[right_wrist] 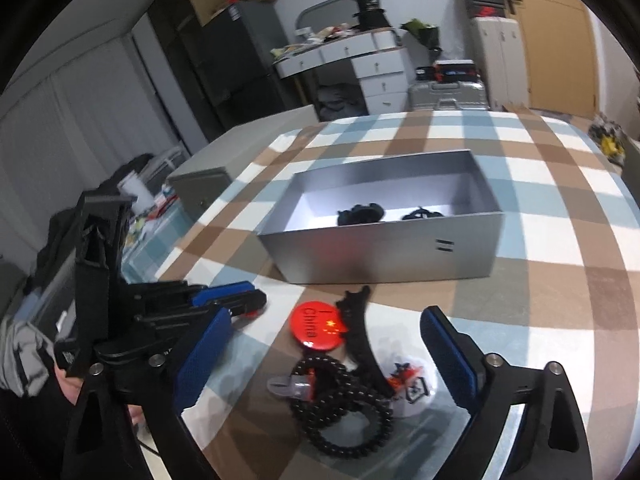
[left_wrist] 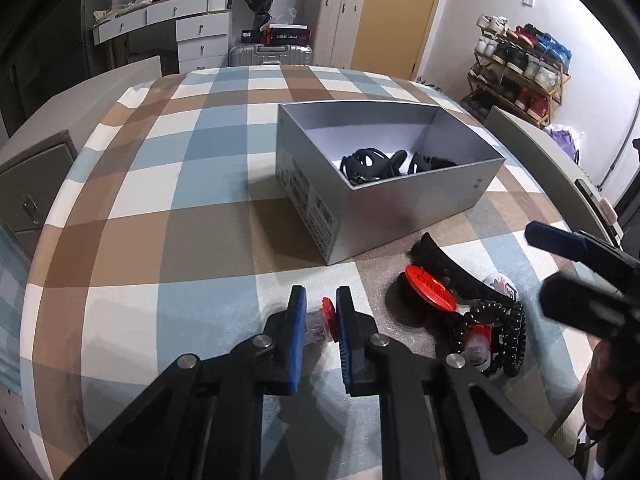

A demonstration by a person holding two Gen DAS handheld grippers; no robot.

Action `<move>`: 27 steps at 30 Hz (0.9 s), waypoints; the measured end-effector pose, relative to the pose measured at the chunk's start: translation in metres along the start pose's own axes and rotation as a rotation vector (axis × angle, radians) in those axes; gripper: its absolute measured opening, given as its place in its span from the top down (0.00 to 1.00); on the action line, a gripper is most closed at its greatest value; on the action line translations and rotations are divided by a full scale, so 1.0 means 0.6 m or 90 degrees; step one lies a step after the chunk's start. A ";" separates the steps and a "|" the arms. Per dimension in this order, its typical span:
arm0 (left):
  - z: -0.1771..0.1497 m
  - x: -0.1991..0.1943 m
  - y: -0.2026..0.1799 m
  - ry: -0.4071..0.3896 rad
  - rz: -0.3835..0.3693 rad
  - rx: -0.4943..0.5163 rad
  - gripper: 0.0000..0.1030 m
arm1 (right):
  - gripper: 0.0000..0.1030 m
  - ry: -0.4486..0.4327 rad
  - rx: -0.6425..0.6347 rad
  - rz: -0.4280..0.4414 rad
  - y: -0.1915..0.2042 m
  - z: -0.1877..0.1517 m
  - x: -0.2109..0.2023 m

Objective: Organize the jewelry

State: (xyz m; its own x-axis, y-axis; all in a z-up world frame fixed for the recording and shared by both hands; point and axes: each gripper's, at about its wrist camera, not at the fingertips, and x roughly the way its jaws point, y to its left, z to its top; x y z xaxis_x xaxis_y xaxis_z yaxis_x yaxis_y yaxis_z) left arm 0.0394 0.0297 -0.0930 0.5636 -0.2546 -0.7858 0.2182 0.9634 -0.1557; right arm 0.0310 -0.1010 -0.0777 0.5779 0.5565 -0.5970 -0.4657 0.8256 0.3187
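My left gripper (left_wrist: 321, 308) is shut on a small clear-and-red pin (left_wrist: 320, 322) just above the checked cloth; in the right wrist view the left gripper (right_wrist: 236, 300) is at the left. To its right lie a red "China" badge (left_wrist: 430, 292) (right_wrist: 320, 324), a black hair clip (left_wrist: 448, 268) (right_wrist: 360, 340), a black bead bracelet (left_wrist: 504, 332) (right_wrist: 340, 412), another clear-and-red pin (right_wrist: 296, 386) and a white badge (right_wrist: 412, 384). My right gripper (right_wrist: 328, 320) (left_wrist: 580, 264) stands open over this pile, touching nothing. The silver box (left_wrist: 400, 216) (right_wrist: 380, 256) behind holds black hair clips (left_wrist: 376, 162).
The table wears a blue, brown and white checked cloth (left_wrist: 168, 200). A grey cabinet (left_wrist: 36, 184) stands off its left edge, a shoe rack (left_wrist: 520, 68) at the far right. A white dresser (left_wrist: 200, 28) and a suitcase (left_wrist: 272, 54) are behind the table.
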 end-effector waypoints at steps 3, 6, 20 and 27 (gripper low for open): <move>-0.002 -0.001 0.015 0.004 -0.022 -0.021 0.90 | 0.27 0.031 -0.031 0.001 0.016 -0.001 0.021; -0.004 -0.006 0.029 0.004 -0.042 -0.041 0.90 | 0.38 0.055 -0.062 -0.012 0.032 -0.005 0.039; 0.000 -0.043 0.062 -0.038 -0.060 -0.065 0.90 | 0.74 0.117 -0.164 -0.111 0.075 -0.011 0.099; 0.001 -0.044 0.068 -0.044 -0.060 -0.062 0.90 | 0.88 0.110 -0.169 -0.121 0.078 -0.005 0.094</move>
State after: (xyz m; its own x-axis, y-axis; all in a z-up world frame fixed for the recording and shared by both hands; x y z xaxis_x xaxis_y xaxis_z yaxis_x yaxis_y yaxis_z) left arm 0.0341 0.0757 -0.0781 0.5992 -0.3461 -0.7220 0.1963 0.9377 -0.2866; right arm 0.0397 -0.0311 -0.0987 0.5597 0.3527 -0.7499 -0.5312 0.8472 0.0020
